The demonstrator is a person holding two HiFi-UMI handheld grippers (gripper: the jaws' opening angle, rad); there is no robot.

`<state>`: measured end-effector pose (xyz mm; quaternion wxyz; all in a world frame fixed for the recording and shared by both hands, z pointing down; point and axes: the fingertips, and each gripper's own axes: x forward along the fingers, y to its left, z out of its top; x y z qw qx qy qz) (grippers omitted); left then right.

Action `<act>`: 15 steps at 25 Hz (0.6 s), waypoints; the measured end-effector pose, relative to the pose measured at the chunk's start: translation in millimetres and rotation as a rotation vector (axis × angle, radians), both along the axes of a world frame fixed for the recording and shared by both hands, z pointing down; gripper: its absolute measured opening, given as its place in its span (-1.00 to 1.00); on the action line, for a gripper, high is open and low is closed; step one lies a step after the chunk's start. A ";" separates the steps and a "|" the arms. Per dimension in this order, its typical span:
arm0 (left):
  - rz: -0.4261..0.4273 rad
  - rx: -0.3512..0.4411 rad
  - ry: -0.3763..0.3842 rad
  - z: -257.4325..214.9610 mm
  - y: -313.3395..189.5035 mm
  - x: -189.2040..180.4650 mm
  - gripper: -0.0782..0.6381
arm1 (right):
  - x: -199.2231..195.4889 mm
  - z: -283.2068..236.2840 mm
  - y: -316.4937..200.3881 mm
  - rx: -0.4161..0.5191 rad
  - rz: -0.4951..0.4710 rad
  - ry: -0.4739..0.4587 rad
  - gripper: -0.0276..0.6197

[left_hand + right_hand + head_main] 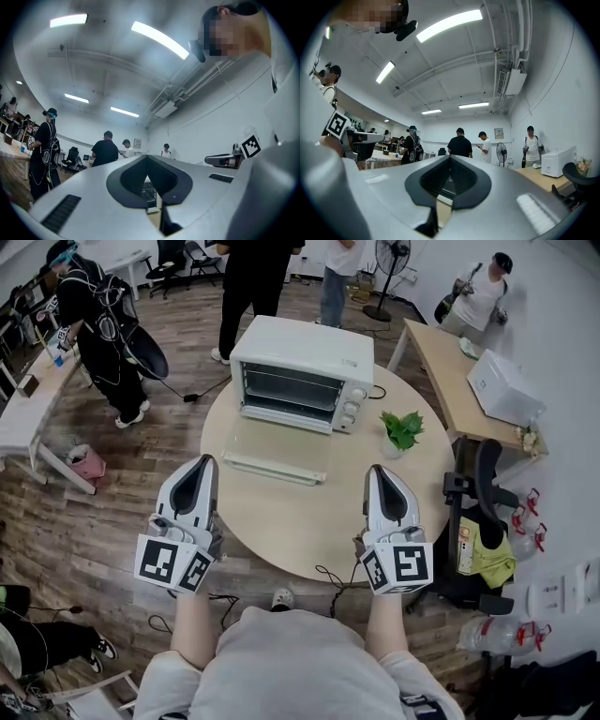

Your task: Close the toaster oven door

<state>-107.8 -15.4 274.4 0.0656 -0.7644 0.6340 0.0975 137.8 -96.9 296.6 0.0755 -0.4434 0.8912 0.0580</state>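
Head view: the room is a wood-floored (122, 512) workspace with several people standing around at 10 to 1 o'clock, a long side table (441, 362) at 2 o'clock and a white desk (23, 418) at 9 o'clock.

In the middle stands a round pale-wood table (281, 521). The toaster oven (305, 357), white, sits on the table's far edge at 12 o'clock. Its long axis runs roughly from 9 to 3 o'clock, tipped a little towards 4. Its open mouth faces 6 o'clock, straight at the person, with the rack showing inside and the knobs at its 3 o'clock end.

The door (275, 469) is dropped fully open and lies flat, sticking out towards 6 o'clock, its handle edge nearest the person.

The left gripper (203, 461) hovers over the table's near rim at 8 o'clock and the right gripper (378, 471) at 5 o'clock, both noses pointing to 12 and both well short of the door. Each gripper view shows the jaws drawn together with nothing between them.

A small potted plant (403, 430) stands just beside the oven, at 3 o'clock.
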 end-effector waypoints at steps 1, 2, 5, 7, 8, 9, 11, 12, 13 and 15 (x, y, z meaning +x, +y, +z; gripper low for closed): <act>-0.003 0.002 -0.001 -0.9 -4.3 1.0 -0.78 | 0.7 0.3 -5.3 0.000 -0.003 -0.002 -0.88; -0.007 0.004 -0.002 -1.4 -7.9 1.6 -0.78 | 1.1 0.7 -10.1 0.000 -0.006 -0.003 -0.88; -0.017 -0.003 -0.005 1.1 -17.4 2.9 -0.78 | 1.5 3.6 -22.6 -0.004 -0.015 -0.005 -0.88; -0.020 -0.014 -0.009 3.4 -24.3 3.7 -0.78 | 1.3 5.8 -30.1 -0.011 -0.019 -0.011 -0.88; -0.021 -0.019 -0.011 3.8 -27.7 3.9 -0.78 | 1.1 6.5 -33.4 -0.014 -0.021 -0.012 -0.88; -0.021 -0.021 -0.013 3.8 -31.2 4.2 -0.78 | 1.0 7.0 -36.7 -0.016 -0.021 -0.014 -0.88; -0.017 -0.024 -0.015 3.9 -38.8 4.3 -0.78 | 0.9 7.9 -43.6 -0.024 -0.017 -0.024 -0.88; -0.013 -0.026 -0.014 4.4 -43.1 3.9 -0.78 | 0.4 8.4 -47.1 -0.028 -0.014 -0.027 -0.88; -0.009 -0.030 -0.014 5.0 -47.8 3.1 -0.78 | -0.6 8.9 -50.5 -0.031 -0.011 -0.029 -0.88; 0.003 -0.036 -0.014 6.0 -58.2 0.9 -0.78 | -3.2 9.7 -57.3 -0.037 -0.003 -0.031 -0.88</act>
